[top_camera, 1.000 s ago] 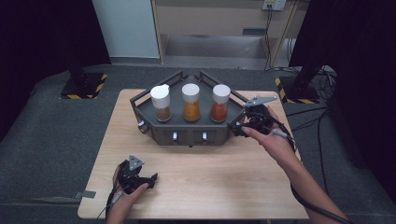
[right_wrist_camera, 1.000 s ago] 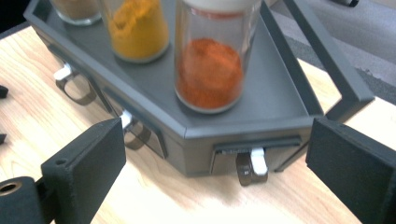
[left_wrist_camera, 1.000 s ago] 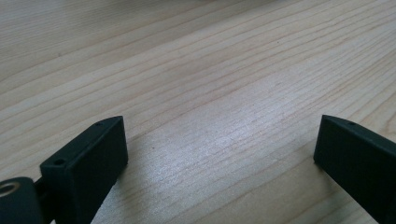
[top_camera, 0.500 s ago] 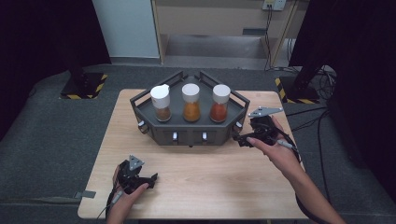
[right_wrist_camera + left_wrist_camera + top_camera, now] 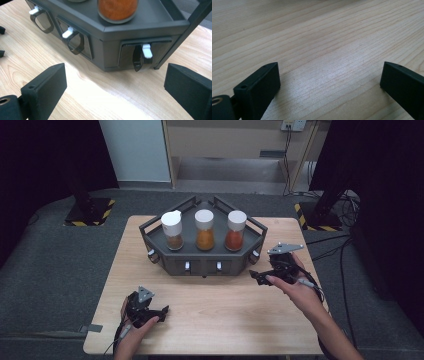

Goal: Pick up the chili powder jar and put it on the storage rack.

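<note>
Dark grey spice rack [image 5: 165, 254] sits at the far middle of the table [image 5: 235, 320], long axis across the table, drawer face toward the person. Three white-capped jars on its tray: brown [image 5: 173, 230], orange [image 5: 204, 229], red [image 5: 235, 230], all upright.

Right gripper [image 5: 256, 275] is just off the rack's right front corner, aimed at the angled corner drawer [image 5: 145, 56] with its white tab [image 5: 147, 50]; fingers [image 5: 47, 87] wide apart, nothing between them.

Left gripper [image 5: 159, 312] rests on the table well in front of the rack, left of its centre; fingers [image 5: 259, 83] apart over bare wood.

Versus a second ago: right gripper has dropped from beside the rack's upper right rim to drawer level, nearer the person. Left gripper and rack unchanged.
</note>
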